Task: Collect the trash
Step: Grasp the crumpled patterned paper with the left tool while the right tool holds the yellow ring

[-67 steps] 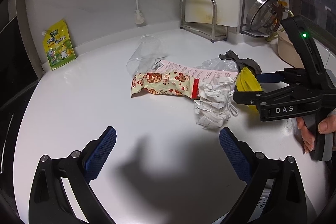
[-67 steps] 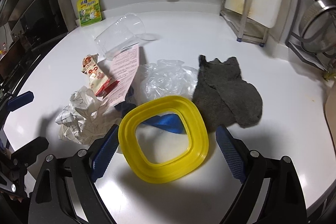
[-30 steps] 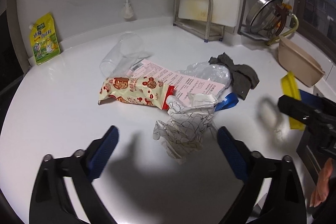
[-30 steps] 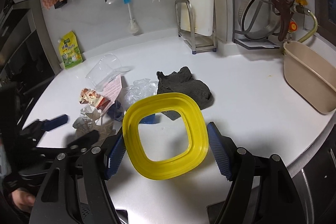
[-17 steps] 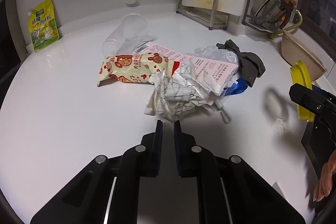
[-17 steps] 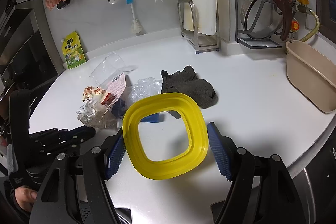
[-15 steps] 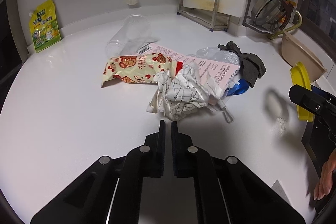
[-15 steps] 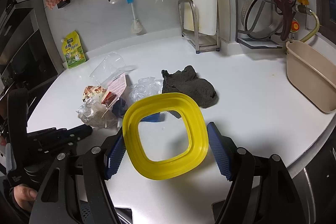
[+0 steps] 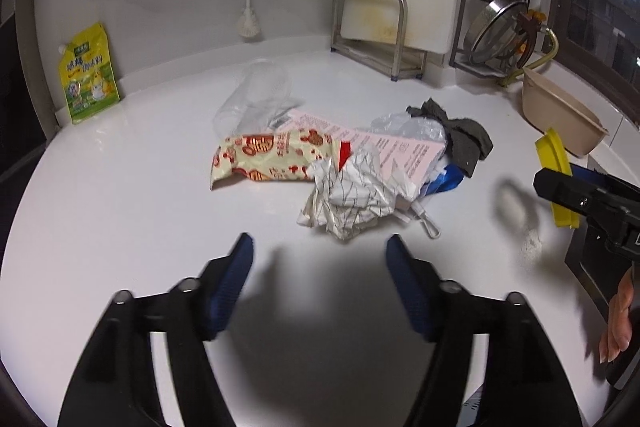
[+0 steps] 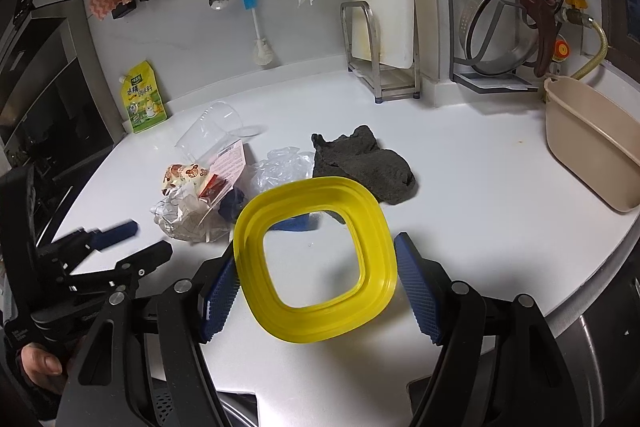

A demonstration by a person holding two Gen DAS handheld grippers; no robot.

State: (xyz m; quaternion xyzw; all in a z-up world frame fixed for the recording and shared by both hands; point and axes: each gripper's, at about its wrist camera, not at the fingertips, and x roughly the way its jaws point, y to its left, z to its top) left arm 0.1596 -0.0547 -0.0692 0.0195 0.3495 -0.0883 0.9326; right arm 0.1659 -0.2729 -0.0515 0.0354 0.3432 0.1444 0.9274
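A heap of trash lies mid-counter: a crumpled white paper (image 9: 352, 195), a red-and-cream snack wrapper (image 9: 272, 157), a pink leaflet (image 9: 384, 147), a clear plastic cup (image 9: 256, 99) on its side, a clear bag (image 9: 412, 127) and a blue scrap (image 9: 450, 179). My left gripper (image 9: 318, 283) is open and empty, just short of the crumpled paper. My right gripper (image 10: 316, 287) is shut on a yellow square ring (image 10: 316, 259), held above the counter's near edge. The ring also shows edge-on in the left wrist view (image 9: 556, 163).
A grey cloth (image 10: 364, 163) lies beside the heap. A beige tub (image 10: 592, 139) stands at the right edge. A yellow-green pouch (image 9: 86, 75) leans on the back wall. A cutting board rack (image 9: 380, 39) and a pot-lid rack (image 10: 508, 39) stand at the back.
My left gripper, shut half a second ago, has opened in front of the crumpled paper. The right gripper holds the yellow ring in the same place.
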